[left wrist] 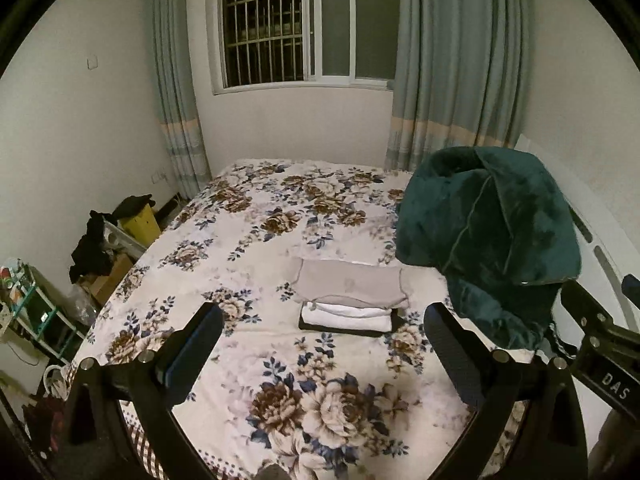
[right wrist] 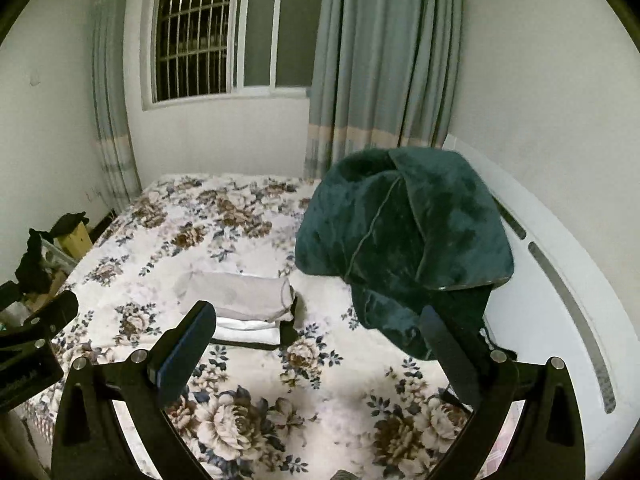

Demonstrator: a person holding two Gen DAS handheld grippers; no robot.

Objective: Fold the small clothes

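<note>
A stack of folded small clothes point(left wrist: 349, 300) lies on the floral bedspread point(left wrist: 256, 240): a grey piece on top, white ones under it, a dark one at the bottom. The stack also shows in the right wrist view point(right wrist: 244, 308). My left gripper point(left wrist: 324, 344) is open and empty, held above the bed just short of the stack. My right gripper point(right wrist: 316, 348) is open and empty, between the stack and a dark green plush heap point(right wrist: 404, 248). The right gripper's body shows at the right edge of the left wrist view point(left wrist: 600, 344).
The dark green plush heap point(left wrist: 488, 240) sits on the bed's right side against a white headboard point(right wrist: 560, 280). A cluttered shelf point(left wrist: 28, 308), boxes and dark clothes point(left wrist: 94, 248) stand left of the bed. A barred window point(left wrist: 280, 24) and curtains are behind.
</note>
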